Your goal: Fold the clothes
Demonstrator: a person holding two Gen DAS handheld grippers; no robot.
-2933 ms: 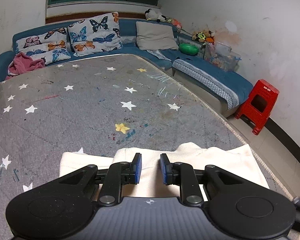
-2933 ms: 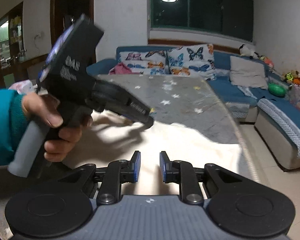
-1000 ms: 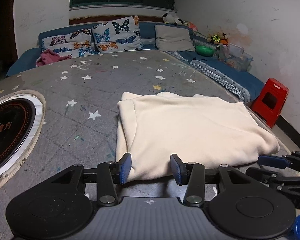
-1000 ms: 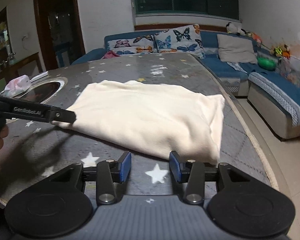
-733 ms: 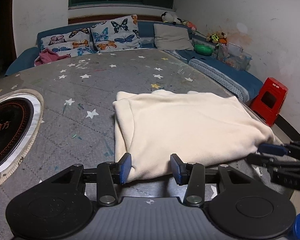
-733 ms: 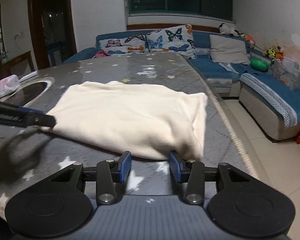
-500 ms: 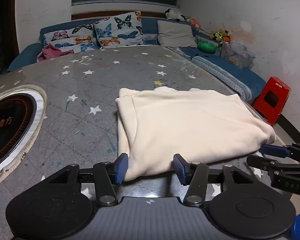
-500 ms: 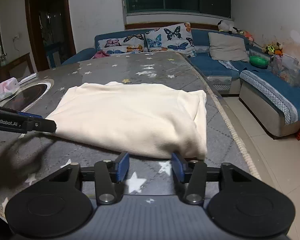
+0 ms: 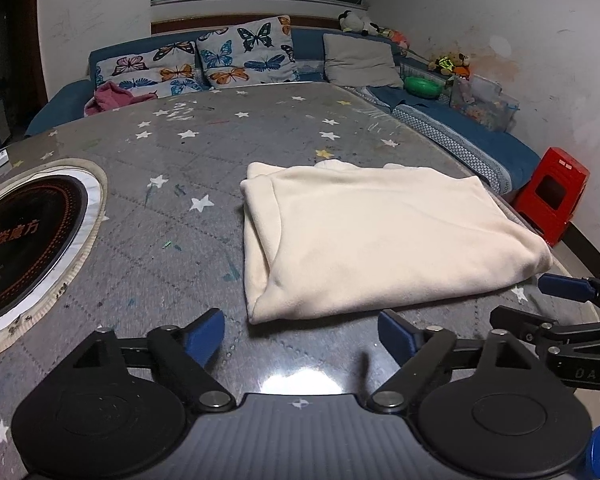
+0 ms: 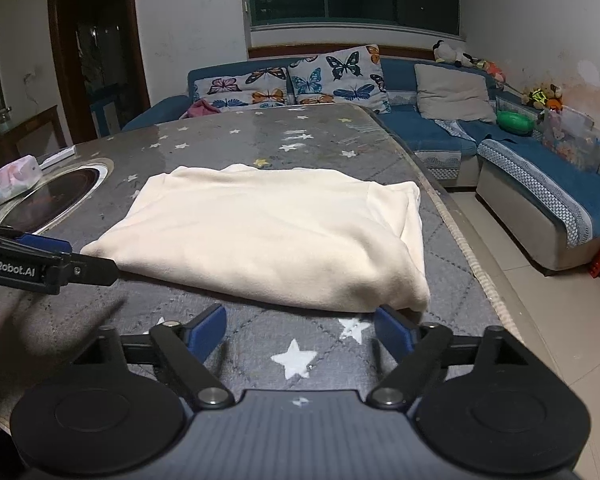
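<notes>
Cream folded garment (image 9: 380, 236) on starred table (image 9: 180, 200)

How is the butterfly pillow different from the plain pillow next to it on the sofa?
The butterfly pillow is white with colourful butterflies all over; the plain pillow is grey-beige with no pattern. The butterfly pillow sits on the left, behind the table's far edge, and the plain pillow sits to its right, nearer the sofa's corner. Both are squarish and lean upright against the blue sofa back.
</notes>
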